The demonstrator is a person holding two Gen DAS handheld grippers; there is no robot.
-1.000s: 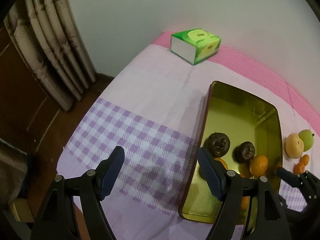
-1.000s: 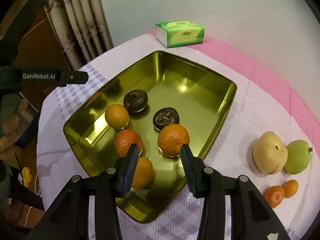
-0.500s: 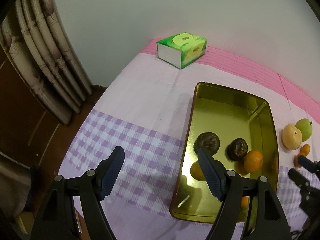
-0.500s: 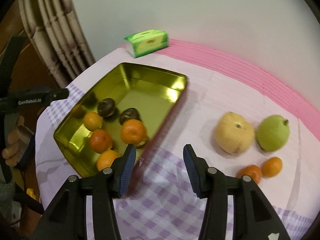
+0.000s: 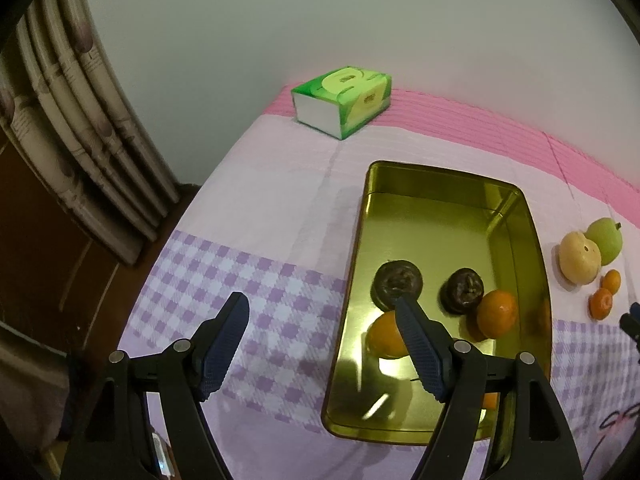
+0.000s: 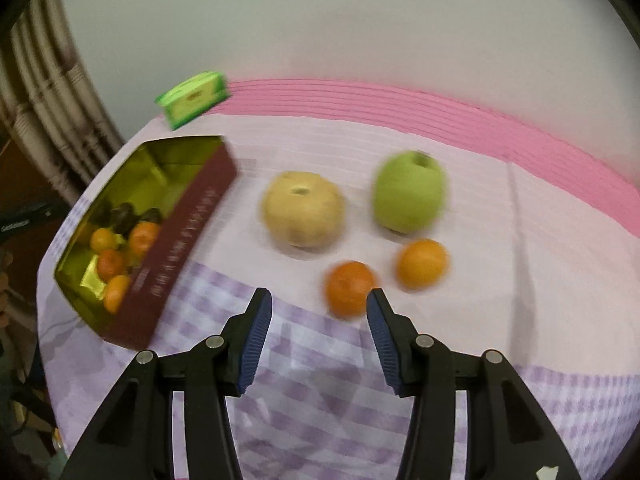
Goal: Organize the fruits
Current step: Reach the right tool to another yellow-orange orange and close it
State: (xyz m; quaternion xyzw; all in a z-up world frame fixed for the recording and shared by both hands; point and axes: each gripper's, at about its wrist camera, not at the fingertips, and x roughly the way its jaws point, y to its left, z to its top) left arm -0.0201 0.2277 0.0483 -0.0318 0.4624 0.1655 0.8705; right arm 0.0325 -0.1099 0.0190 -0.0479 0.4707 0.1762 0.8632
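A gold tin tray [image 5: 516,216] [image 6: 188,204] holds several oranges [image 5: 497,314] [image 6: 144,238] and two dark fruits [image 5: 398,283]. On the cloth to its right lie a yellow pear [image 6: 303,210] [image 5: 579,256], a green pear [image 6: 409,190] [image 5: 606,234] and two small oranges [image 6: 350,288] [image 6: 422,264]. My right gripper [image 6: 318,304] is open and empty, just in front of the nearer small orange. My left gripper [image 5: 322,308] is open and empty, above the tray's left edge and the checked cloth.
A green tissue box [image 5: 342,100] [image 6: 194,98] stands at the table's far corner by the wall. Curtains [image 5: 80,128] hang to the left, past the table's left edge. The cloth [image 5: 256,208] is pink, white and purple-checked.
My right gripper has swung right, from over the tray to in front of the two small oranges. My left gripper has lifted and pulled back a little; it stays open.
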